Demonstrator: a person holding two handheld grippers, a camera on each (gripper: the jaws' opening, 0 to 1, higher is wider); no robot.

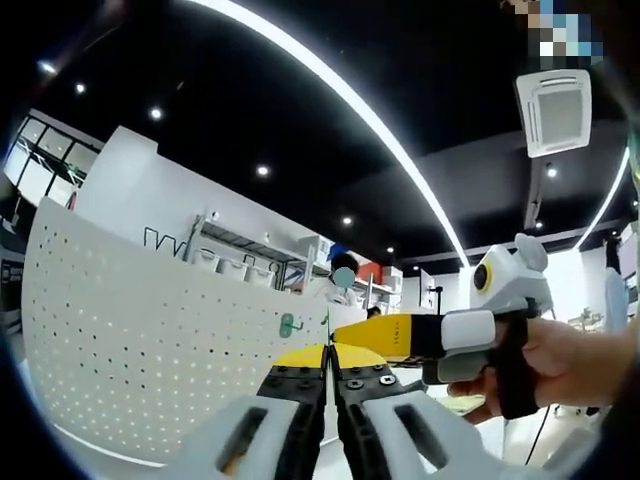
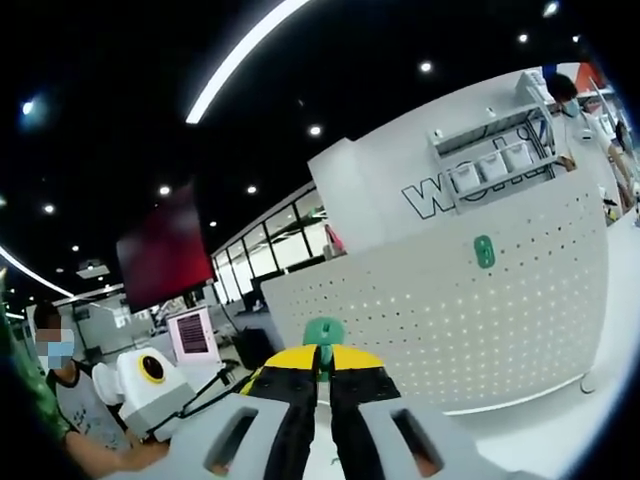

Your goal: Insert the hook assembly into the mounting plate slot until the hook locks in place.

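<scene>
Presently gripping the green hook assembly in the right gripper, jaws clamped on its lower part, rounded head poking up past the yellow tips. Holding it well apart from the green mounting plate, fixed upright on the white pegboard, up and to the right in the right gripper view. Keeping the left gripper with jaws drawn together, seemingly on nothing; cannot rule out a thin green sliver just above the tips. From the left gripper view: right gripper reaching in from the right in a person's hand, mounting plate small on the perforated panel.

Likely to miss the slot if brought in tilted or off-line, given the approach not yet made and the small target. Could jam halfway and look seated without locking; worth pressing until fully home. Might twist the hook assembly in the jaws if pushed against the plate's edge, since gripped low. Could flex or shove the pegboard under hard pressure, with nothing visibly bracing it. Risks covering the plate with the yellow tips on close approach, losing sight of the slot.

Below the pegboard, a plain white tabletop, slightly glossy. Beyond, a showroom-like hall: black ceiling with long light strips and spotlights, a ceiling air-conditioning cassette, shelving with white bins, a dark red screen.
</scene>
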